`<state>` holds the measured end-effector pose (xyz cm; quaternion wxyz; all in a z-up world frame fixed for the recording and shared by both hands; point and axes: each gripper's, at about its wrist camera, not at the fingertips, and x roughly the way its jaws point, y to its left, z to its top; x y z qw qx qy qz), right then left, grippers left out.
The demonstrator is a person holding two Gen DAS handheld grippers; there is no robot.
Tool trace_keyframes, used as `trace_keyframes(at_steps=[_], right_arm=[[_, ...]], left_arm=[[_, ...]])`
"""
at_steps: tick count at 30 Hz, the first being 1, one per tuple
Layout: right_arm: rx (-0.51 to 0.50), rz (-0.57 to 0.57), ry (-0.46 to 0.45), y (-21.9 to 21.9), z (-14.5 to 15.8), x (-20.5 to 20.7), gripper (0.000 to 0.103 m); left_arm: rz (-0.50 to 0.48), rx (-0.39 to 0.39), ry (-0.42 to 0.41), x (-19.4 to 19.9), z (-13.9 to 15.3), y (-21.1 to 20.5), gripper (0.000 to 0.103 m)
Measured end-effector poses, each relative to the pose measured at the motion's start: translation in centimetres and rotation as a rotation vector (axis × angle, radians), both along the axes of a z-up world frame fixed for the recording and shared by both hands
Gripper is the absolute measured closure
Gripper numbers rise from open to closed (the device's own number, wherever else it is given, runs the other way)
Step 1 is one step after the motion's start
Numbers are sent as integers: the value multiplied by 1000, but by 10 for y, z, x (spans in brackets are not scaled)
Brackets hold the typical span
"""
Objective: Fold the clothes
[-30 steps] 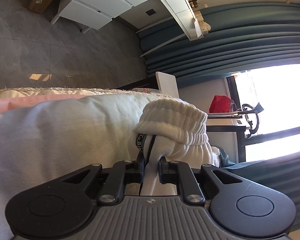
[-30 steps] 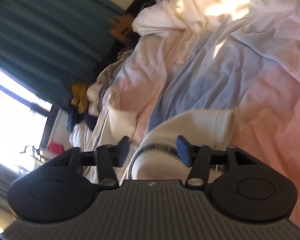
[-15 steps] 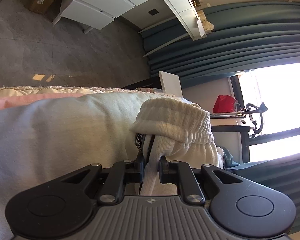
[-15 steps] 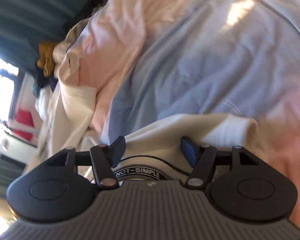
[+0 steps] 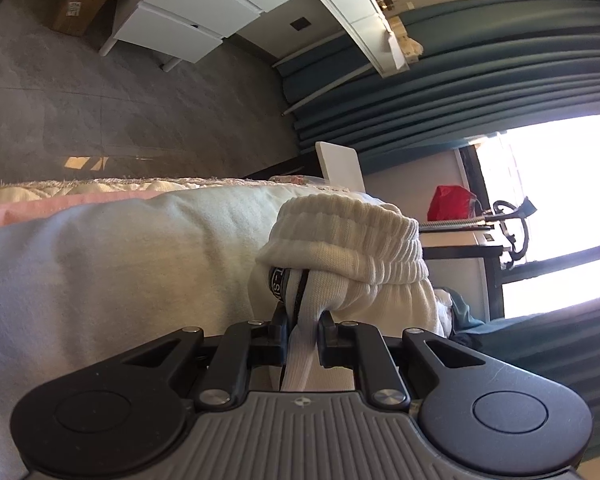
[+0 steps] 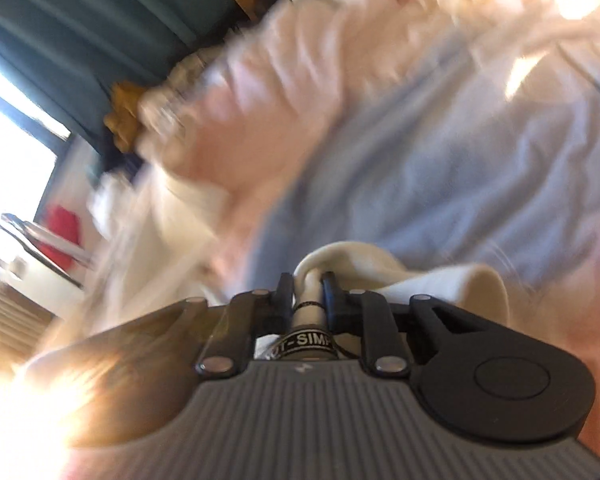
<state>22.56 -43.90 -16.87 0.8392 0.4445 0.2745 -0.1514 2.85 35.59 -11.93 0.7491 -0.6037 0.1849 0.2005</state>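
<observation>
Sweatpants (image 5: 352,248) — cream ones with a ribbed elastic waistband — are what's getting folded, and both grippers have them by the waist end. Closest in the left wrist view, the left gripper (image 5: 303,322) is clamped nearly shut on a pinch of the white fabric just below the waistband, next to a black band with lettering (a drawstring or label, can't say which). Makes sense as an anchor grip: hold one side of the waist so it can't slide.

Over in the right wrist view, the right gripper (image 6: 309,285) is closing, and a bunched twist of the same cream fabric already sits squeezed between its jaws, with that lettered band just behind them. My guess is two waist grips let the pants be lifted and laid flat for a fold.

Just past the grippers, the rest of the pants drape over the pink-and-blue bedding (image 6: 440,168) — soft stuff, so it'll sag wherever it isn't held. Farther back sit teal curtains (image 5: 480,92), a bright window and white drawers (image 5: 196,20). The right view is motion-blurred, so finer detail is lost.
</observation>
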Motion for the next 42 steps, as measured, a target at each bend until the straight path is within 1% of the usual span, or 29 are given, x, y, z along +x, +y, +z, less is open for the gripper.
trace_keyframes(at_steps=[3,5,6,8,9,10,11,13,14,15,17,18,19,20,21,22,24,26,28,29,30,32,33,35,40,41,42], right_arm=[[-47,25,-176,7,28,-6,86],[-106,41,-346,14,51,-15,87],[-159,38,-441,19,64,-23,87],[-241,20,-604,25,83,-41,87],[-263,-5,-654,25,87,-49,87],[-289,-33,-675,24,89,-56,87],[-332,-61,-661,23,89,-61,87],[-397,-101,-537,21,82,-61,86],[-387,-105,-444,17,74,-58,86],[-368,-109,-350,12,65,-55,86],[-249,-122,-157,-4,42,-51,85],[-196,-150,-72,-10,31,-51,85],[-155,-187,-19,-15,23,-55,84],[-128,-223,0,-19,19,-60,84],[-117,-254,-8,-21,19,-66,84],[-121,-290,-22,-21,22,-72,84],[-162,-362,-51,-20,33,-83,81],[-206,-382,-96,-17,40,-88,73],[-254,-313,-123,-9,45,-80,51],[-277,-287,-112,-8,45,-78,45],[-296,-266,-97,-6,44,-76,37],[-284,-285,-33,-5,40,-73,35],[-249,-308,-16,-6,39,-76,35],[-172,-343,-11,-9,34,-87,34],[16,-340,0,7,25,-109,33],[43,-337,11,10,22,-110,33],[45,-326,19,12,20,-107,33]], left_arm=[[-4,-8,-16,-3,0,1,89],[-6,-3,-17,-1,1,1,89],[-6,-2,-18,0,1,0,89],[-4,-4,-20,0,1,0,89],[-3,-4,-22,0,1,0,89],[-2,-5,-23,0,1,1,89],[0,-11,-26,0,0,1,89],[3,-28,-29,0,-2,2,89],[-1,-36,-28,0,-3,2,89],[-5,-43,-27,1,-5,3,89],[-7,-58,-16,2,-8,3,89],[-5,-66,-13,2,-10,3,89],[-2,-73,-13,1,-11,3,89],[1,-80,-14,1,-12,4,89],[4,-88,-15,0,-13,4,89],[7,-97,-16,0,-14,5,89],[11,-109,-15,-1,-16,5,89],[16,-121,-14,-2,-18,5,89],[20,-130,-16,-2,-20,6,89],[22,-132,-14,-2,-21,7,89],[23,-134,-13,-2,-21,7,89],[26,-137,-11,-1,-23,7,89],[27,-137,-12,-1,-23,7,89],[29,-131,-9,3,-22,7,89],[19,-84,7,8,-16,4,89],[17,-80,8,8,-15,4,89],[16,-79,9,8,-15,5,89]])
